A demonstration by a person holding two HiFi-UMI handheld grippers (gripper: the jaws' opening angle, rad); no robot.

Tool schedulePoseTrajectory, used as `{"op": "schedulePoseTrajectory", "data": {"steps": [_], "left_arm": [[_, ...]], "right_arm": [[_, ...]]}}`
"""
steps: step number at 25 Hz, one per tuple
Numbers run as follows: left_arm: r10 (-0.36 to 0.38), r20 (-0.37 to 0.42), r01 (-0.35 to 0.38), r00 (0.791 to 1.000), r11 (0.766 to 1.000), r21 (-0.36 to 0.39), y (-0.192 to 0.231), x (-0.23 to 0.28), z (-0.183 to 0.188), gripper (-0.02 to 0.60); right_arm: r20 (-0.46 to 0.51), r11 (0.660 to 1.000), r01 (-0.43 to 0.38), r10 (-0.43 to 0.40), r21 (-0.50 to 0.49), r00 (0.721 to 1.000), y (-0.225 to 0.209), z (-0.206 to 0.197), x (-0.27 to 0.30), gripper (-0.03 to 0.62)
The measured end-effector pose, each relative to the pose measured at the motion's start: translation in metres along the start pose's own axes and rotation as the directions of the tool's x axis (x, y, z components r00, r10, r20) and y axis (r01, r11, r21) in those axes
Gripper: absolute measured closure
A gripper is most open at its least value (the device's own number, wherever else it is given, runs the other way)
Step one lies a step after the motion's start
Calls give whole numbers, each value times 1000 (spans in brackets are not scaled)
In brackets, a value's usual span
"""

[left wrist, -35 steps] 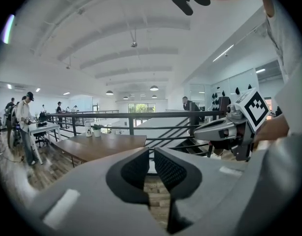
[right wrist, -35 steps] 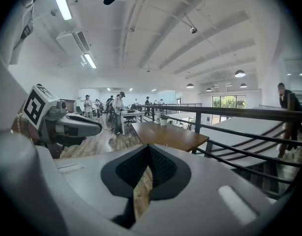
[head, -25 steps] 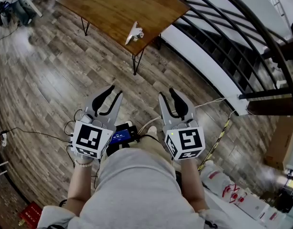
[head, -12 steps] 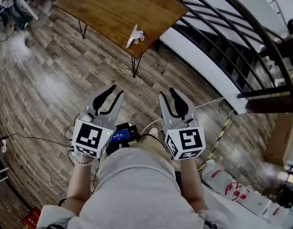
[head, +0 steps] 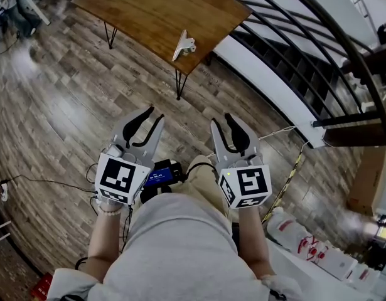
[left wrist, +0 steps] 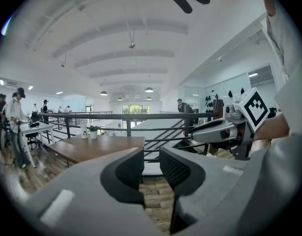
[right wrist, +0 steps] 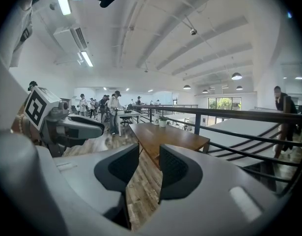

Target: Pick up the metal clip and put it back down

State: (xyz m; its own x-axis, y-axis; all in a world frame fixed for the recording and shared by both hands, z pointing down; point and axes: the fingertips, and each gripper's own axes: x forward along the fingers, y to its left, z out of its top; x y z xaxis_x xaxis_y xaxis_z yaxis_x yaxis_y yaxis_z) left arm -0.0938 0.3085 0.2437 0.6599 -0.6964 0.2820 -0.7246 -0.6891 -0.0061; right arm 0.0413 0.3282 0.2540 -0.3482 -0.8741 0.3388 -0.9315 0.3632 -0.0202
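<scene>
Left gripper (head: pixel 152 116) jaws: narrow gap, nothing between; right gripper (head: pixel 221 123) same, empty, as no grasp is due yet. Both held side by side at waist, pointing forward: carry posture. Plank floor (head: pixel 67 105) lies ahead. Metal clip (head: pixel 184 45) sits near front edge of wooden counter (head: pixel 149 11), well apart from jaws; likely approach step, pick-up not yet begun

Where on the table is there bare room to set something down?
Nearly all the table top is bare: the wide stretch left of the clip, out to the left corner. The clip sits at the near edge, by the corner next to the railing. A small plant stands at the far end.
</scene>
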Motion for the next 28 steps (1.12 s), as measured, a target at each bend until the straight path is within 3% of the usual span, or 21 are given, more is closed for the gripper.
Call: {"op": "schedulePoseTrajectory", "data": {"steps": [20,28], "left_arm": [[41,11,-41,999,999,7,29,13,-2,492],[68,22,-68,997,998,9,58,60,13,492]], "right_arm": [[14,999,-35,35,-20,999,-8,9,41,451],[10,996,-83,83,-27,996,-36,23,92,451]]}}
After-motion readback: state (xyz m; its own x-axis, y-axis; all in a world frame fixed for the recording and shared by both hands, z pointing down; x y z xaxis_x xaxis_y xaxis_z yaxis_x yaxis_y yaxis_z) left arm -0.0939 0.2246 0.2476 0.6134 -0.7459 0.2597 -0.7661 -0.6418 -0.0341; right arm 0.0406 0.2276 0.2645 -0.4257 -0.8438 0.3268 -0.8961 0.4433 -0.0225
